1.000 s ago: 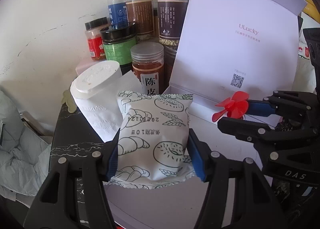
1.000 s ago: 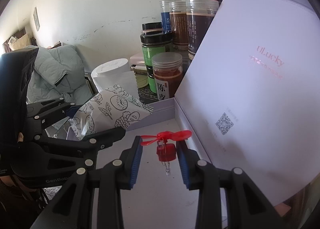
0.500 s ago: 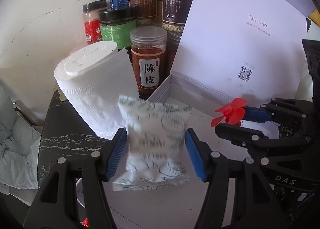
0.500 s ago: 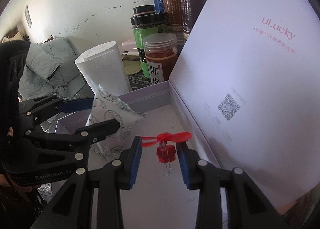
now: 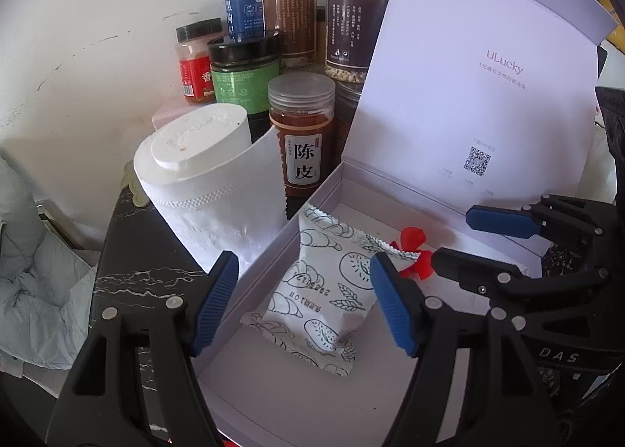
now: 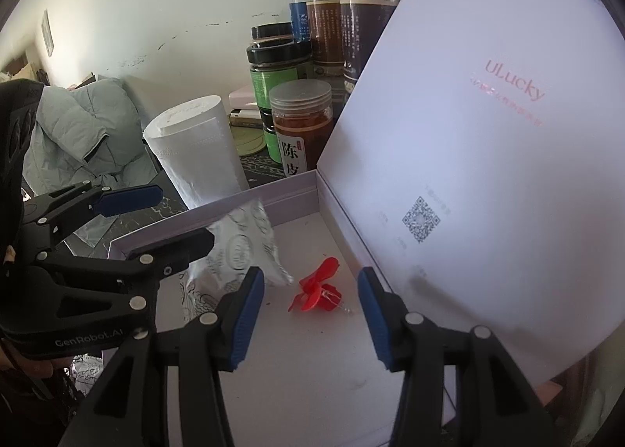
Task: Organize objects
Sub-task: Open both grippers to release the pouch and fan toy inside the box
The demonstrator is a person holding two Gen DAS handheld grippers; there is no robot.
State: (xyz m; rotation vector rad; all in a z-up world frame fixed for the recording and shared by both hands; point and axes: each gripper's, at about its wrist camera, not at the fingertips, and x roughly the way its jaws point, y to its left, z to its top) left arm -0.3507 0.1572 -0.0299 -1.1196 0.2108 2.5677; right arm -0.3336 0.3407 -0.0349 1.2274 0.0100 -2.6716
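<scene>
Box point(image 5: 312, 400), lid up: snack packet point(image 5: 324, 291) and red propeller point(image 6: 318, 291) lie inside near its back wall. My left gripper point(image 5: 302, 302) and right gripper point(image 6: 308, 314) are opening, gripping nothing.

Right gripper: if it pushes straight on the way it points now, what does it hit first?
Most likely the red propeller, lying on the box floor just ahead of the opening right gripper. Nothing is between the jaws; depth is hard to judge in this fisheye view.
</scene>
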